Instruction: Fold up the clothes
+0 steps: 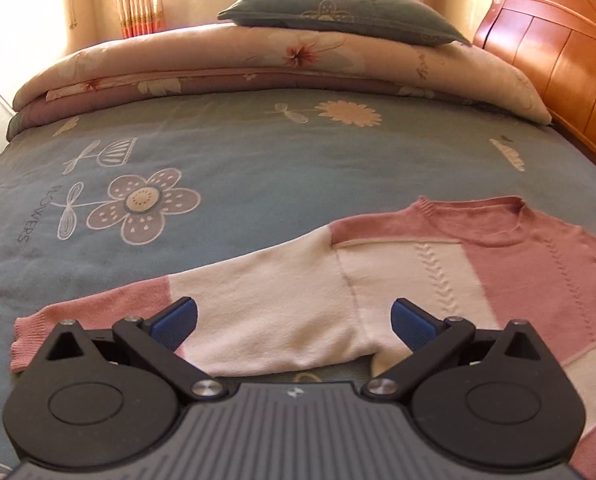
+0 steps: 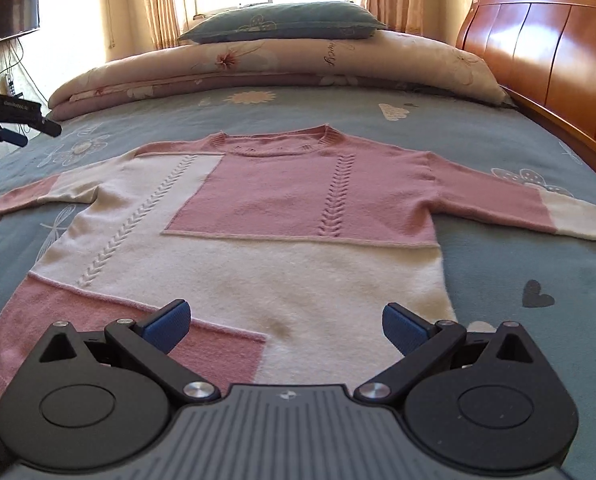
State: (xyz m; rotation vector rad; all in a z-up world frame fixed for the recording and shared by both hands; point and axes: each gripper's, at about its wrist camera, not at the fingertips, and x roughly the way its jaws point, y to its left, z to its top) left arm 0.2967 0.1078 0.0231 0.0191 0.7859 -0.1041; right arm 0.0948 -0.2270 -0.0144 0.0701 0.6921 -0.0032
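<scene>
sweater right cuff: cut off by the right-wrist frame edge
sweater hem: hidden behind right gripper
quilt lettering: too blurred to read

sweater: soft matt knit | bedsheet: matt cloth | headboard: glossy wood

Open blue flowered bedsheet is lying clear around the flat pink-and-cream knitted sweater. A rolled floral quilt is blocking the far end, and an orange wooden headboard is walling the right side.

Bed with blue flowered sheet, pink-and-cream sweater spread flat, folded floral quilt beyond it
</scene>
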